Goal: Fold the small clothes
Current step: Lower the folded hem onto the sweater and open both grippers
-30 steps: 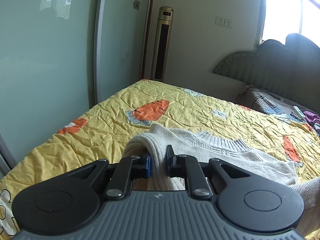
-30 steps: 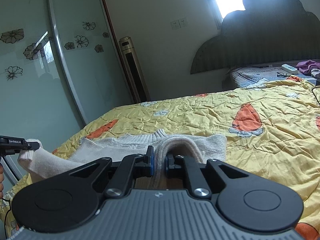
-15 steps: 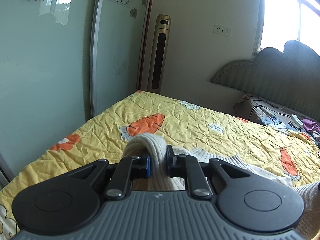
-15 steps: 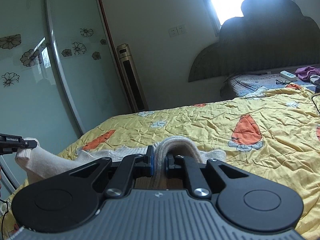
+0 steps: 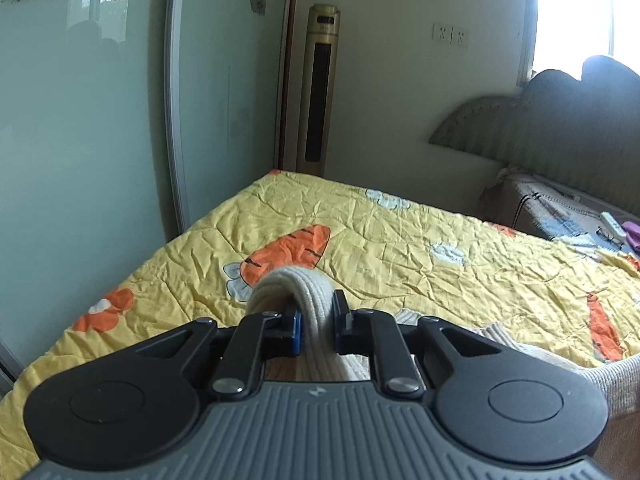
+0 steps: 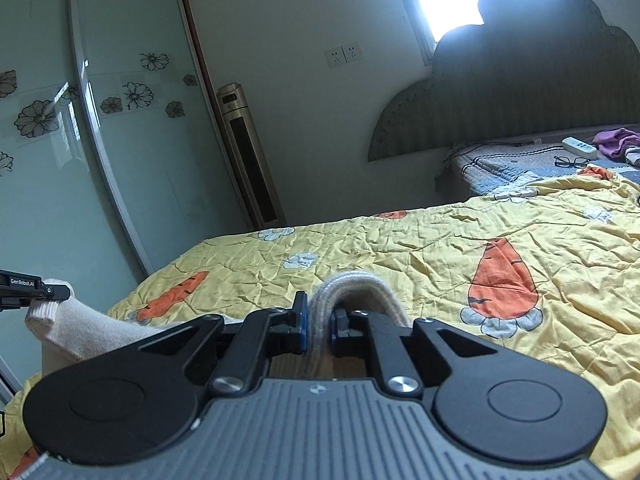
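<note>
The cream knit sweater (image 5: pixel 310 300) is off the bed for the most part, held up by two pinched edges: a loop of its ribbed knit arches over the left tongs (image 5: pixel 318 326), whose jaws stand narrow and clamped on the fabric, and a second fold (image 6: pixel 352 292) humps over the right tongs (image 6: pixel 318 326), likewise nearly closed on the cloth. In the right wrist view the left tongs' tip shows at the far left edge with the ribbed cuff or hem (image 6: pixel 52 312) hanging from it, so the garment spans between the two grips, sagging below both cameras; part of it (image 5: pixel 496 334) also trails at the lower right of the left view. Beneath lies the yellow carrot-print quilt (image 5: pixel 400 248) on the bed, bare ahead of both tongs. This looks like the carry of a fold: both edges lifted together and borne across the bed. Next, I judge, the two grips must travel evenly, keep the cloth taut between them, lower the held edge flat onto the rest, and only then let go. How much sweater lies on the quilt is hidden.
</note>
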{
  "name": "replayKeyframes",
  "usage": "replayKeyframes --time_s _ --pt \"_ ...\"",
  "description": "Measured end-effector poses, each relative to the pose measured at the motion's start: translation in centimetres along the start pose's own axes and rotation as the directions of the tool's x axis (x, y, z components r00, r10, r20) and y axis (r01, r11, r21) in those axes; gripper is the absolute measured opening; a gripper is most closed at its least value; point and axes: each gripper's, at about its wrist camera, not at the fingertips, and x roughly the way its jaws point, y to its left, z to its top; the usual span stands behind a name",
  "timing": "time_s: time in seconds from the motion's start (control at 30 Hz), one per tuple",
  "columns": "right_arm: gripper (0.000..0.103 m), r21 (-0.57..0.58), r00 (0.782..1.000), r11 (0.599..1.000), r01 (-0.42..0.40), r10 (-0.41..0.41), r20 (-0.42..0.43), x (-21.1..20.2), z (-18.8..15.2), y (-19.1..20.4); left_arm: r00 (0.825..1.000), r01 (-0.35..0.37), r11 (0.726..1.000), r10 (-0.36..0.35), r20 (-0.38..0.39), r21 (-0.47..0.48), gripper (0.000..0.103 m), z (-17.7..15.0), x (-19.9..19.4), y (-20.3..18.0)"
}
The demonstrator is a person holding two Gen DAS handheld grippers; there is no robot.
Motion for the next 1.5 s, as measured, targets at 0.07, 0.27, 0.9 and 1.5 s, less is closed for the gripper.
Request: replayKeyframes --time_s 0.07,0.27,0.9,1.5 --pt "0.015 0.009 1.0 1.0 0.006 -0.006 -0.016 1.1 -0.1 -0.4 1.0 -0.012 1.0 0.012 -0.014 0.012 0.014 -0.2 1.4 -0.3" --pt "0.015 0.046 0.998 0.999 0.015 -0.012 -0.068 4.1 -0.7 -1.5 0.997 -0.035 0.999 0.037 -0.073 0.029 0.014 -0.9 5.0 -0.5" --pt "0.016 0.112 0.982 0.993 0.043 -0.021 -0.189 8.3 -1.7 -3.8 0.978 -0.037 0.999 0.042 -0.206 0.029 0.016 -1.8 10.5 0.0" --pt "0.071 0.144 0.972 0.987 0.067 -0.032 -0.231 11.0 -1.1 -4.4 0.912 0.147 0.792 -0.341 -0.228 -0.593 0.036 0.3 12.9 8.2"
